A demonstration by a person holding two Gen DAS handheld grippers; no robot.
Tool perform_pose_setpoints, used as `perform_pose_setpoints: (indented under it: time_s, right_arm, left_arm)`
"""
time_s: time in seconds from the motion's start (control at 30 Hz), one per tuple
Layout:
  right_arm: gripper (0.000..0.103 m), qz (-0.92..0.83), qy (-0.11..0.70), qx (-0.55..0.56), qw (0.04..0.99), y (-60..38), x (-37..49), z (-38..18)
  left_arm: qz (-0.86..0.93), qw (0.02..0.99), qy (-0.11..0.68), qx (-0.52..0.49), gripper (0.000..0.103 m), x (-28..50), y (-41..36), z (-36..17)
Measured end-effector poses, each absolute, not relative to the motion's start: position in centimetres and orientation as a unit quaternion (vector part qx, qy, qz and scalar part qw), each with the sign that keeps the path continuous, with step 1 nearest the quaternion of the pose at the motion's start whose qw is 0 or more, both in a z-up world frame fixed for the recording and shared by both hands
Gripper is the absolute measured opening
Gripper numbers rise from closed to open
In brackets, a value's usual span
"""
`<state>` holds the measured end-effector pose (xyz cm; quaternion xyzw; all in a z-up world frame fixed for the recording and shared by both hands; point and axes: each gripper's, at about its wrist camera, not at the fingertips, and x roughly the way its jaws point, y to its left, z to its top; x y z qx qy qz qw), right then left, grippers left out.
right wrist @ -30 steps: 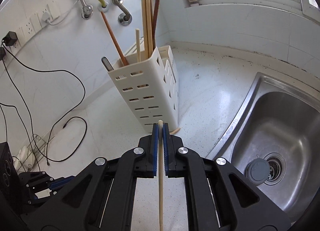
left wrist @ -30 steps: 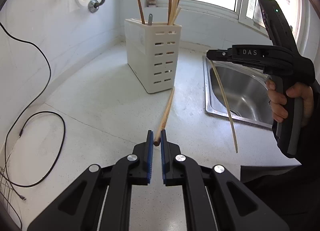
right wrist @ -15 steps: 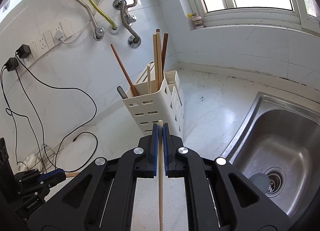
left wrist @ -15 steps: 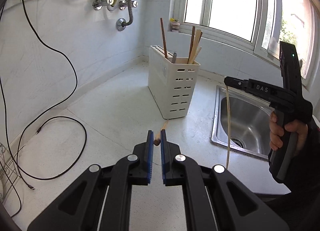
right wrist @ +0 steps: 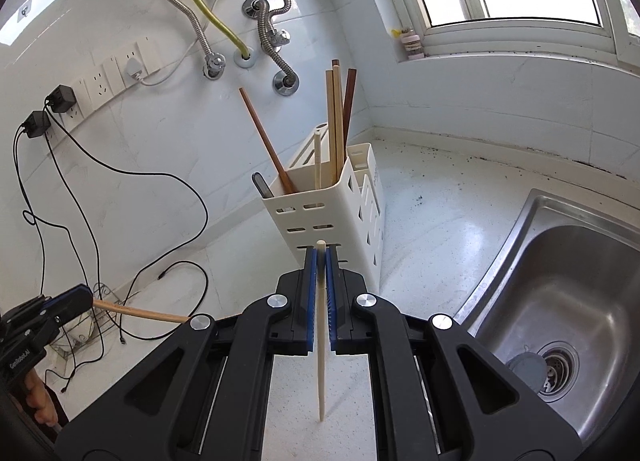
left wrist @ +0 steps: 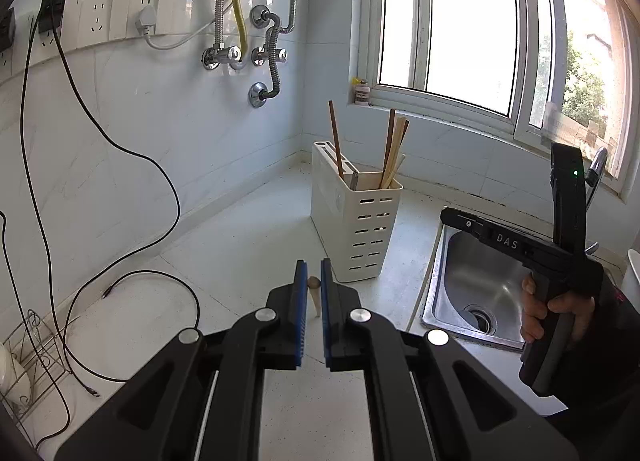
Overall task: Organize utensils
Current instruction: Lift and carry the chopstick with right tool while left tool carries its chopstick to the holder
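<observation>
Tightly pinched: pale chopstick (right wrist: 320, 341), tan chopstick (left wrist: 315, 293)

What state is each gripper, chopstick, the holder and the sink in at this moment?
Left gripper: shut on the wooden chopstick, lifted off the counter.
Right gripper: shut on the pale chopstick, which hangs down.
Utensil holder: upright, chopsticks standing inside.
Sink: empty, stopper beside the open drain.

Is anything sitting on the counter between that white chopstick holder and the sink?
No, in both wrist views the countertop between the holder and the sink is bare.
</observation>
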<state>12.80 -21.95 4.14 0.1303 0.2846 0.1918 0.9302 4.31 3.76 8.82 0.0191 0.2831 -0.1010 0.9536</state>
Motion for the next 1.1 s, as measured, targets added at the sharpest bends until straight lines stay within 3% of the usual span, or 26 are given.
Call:
perform_pose_setpoints:
  time_s: [1.1]
  right_arm:
    - [0.004,0.241,0.228,0.079,0.940,-21.6,11.7,6.4]
  left_arm:
    - [-0.071,0.969,0.238,0.008,0.006,6.1,3.2,11.4]
